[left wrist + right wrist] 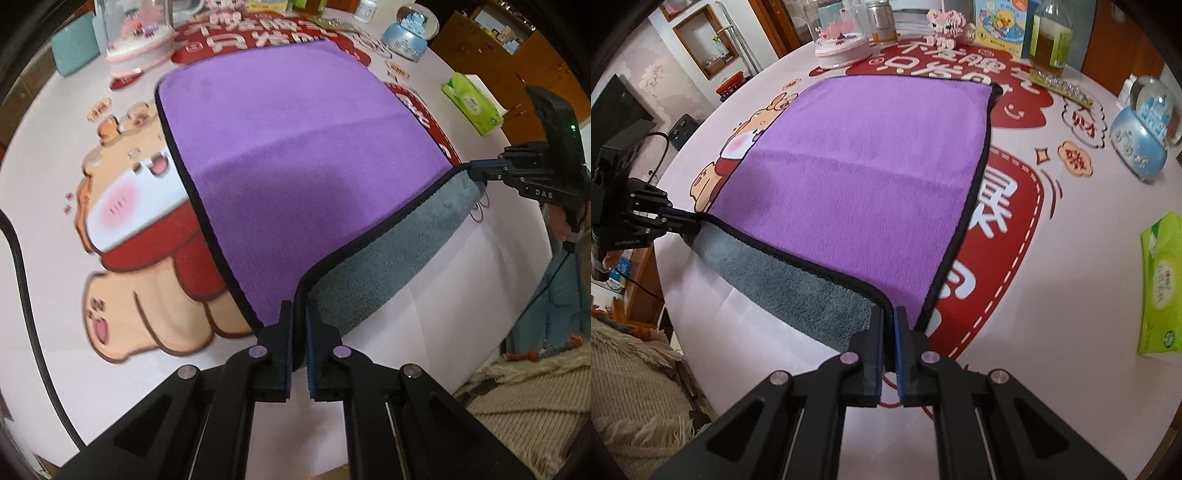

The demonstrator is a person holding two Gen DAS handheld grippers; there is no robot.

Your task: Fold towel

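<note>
The purple towel [295,147] lies on the tabletop [55,184], near corners clenched by my left gripper [299,325] and right gripper [889,325]; uneven lifting could skew the fold.

The purple plush cloth towel [857,177] has a soft matt nap, a grey fuzzy underside and black stitched binding. Beneath it, the printed pink tablecloth [1071,280] looks smooth with a faint sheen. At two o'clock, the glossy blue snow globe [1141,144] shines. The matt black plastic right gripper [889,314] carries polished metal pins.
</note>
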